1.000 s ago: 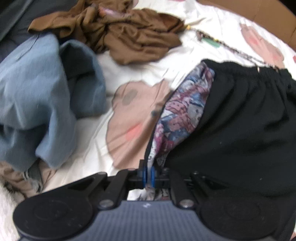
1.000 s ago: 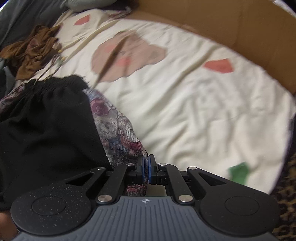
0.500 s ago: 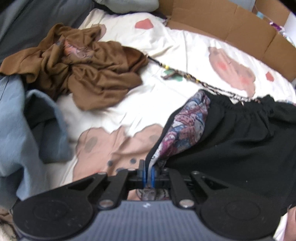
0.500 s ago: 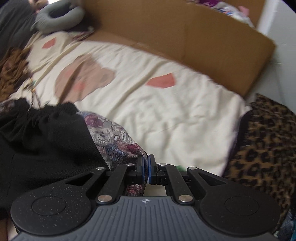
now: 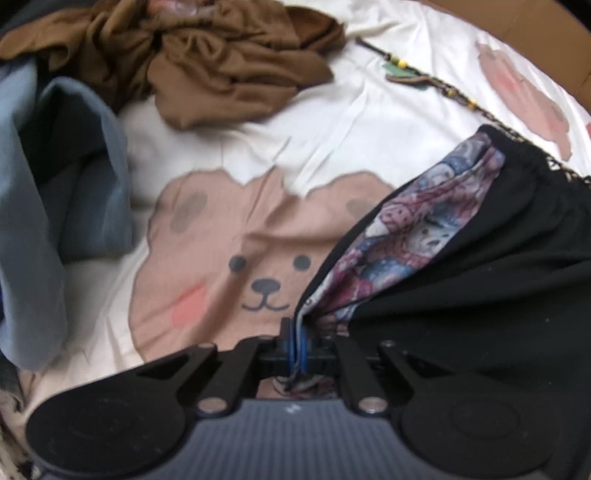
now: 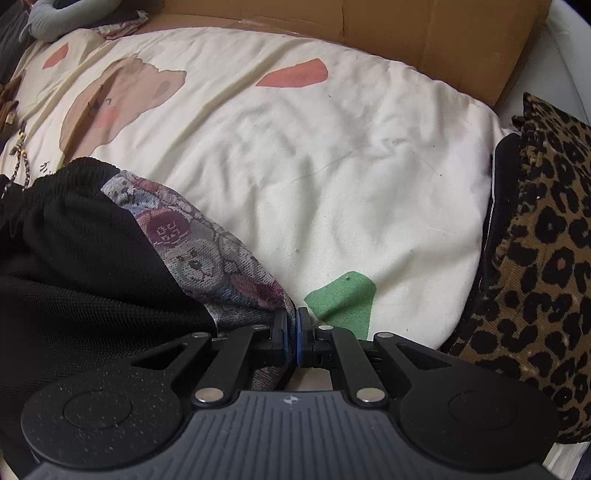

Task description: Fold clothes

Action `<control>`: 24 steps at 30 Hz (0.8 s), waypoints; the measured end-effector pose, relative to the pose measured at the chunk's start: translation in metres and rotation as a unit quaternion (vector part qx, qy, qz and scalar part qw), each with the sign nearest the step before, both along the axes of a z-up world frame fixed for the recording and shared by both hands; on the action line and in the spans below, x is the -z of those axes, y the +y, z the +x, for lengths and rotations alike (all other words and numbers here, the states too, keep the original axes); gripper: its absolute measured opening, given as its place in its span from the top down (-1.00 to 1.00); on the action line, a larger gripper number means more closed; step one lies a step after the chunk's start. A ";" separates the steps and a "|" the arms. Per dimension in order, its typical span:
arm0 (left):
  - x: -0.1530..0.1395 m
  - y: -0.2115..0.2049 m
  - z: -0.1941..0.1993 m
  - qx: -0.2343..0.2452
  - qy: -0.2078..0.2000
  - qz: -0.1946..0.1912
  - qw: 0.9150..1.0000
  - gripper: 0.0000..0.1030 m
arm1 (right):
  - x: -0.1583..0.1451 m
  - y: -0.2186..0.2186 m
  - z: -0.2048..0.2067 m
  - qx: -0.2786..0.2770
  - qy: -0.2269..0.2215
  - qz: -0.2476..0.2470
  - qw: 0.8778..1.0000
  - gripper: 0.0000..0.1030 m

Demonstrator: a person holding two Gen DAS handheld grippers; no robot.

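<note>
A black garment (image 5: pixel 480 273) with patterned purple-blue side panels lies spread on the cream bedsheet (image 5: pixel 332 122). My left gripper (image 5: pixel 298 341) is shut on its patterned edge (image 5: pixel 406 236) at the garment's left side. In the right wrist view the same black garment (image 6: pixel 74 266) fills the left, and my right gripper (image 6: pixel 291 334) is shut on the tip of its other patterned panel (image 6: pixel 207 254). The gathered waistband (image 6: pixel 81 168) points away from me.
A crumpled brown garment (image 5: pixel 207 62) and a blue-grey one (image 5: pixel 55 184) lie at the left. A beaded cord (image 5: pixel 454 92) crosses the sheet behind the waistband. A leopard-print cloth (image 6: pixel 546 251) lies at the right; a cardboard wall (image 6: pixel 369 33) borders the far side.
Both grippers, still holding the black garment's sides, have dipped back down toward the sheet; the views tilted downward and the bear print under the left gripper came into view.
</note>
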State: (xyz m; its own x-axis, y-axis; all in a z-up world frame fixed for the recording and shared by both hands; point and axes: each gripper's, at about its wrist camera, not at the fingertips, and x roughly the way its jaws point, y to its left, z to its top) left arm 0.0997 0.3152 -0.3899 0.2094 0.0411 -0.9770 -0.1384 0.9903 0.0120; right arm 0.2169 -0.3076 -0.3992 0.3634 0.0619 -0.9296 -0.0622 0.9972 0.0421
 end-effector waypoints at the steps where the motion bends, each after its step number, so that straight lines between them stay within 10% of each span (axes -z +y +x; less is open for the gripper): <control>1: 0.002 0.001 -0.001 -0.002 0.001 -0.001 1.000 0.93 | 0.000 0.000 -0.001 0.002 0.001 0.002 1.000 0.95; 24: -0.073 -0.032 0.090 0.009 -0.122 -0.001 0.993 0.03 | -0.037 -0.018 -0.022 0.060 -0.053 0.064 0.995 0.30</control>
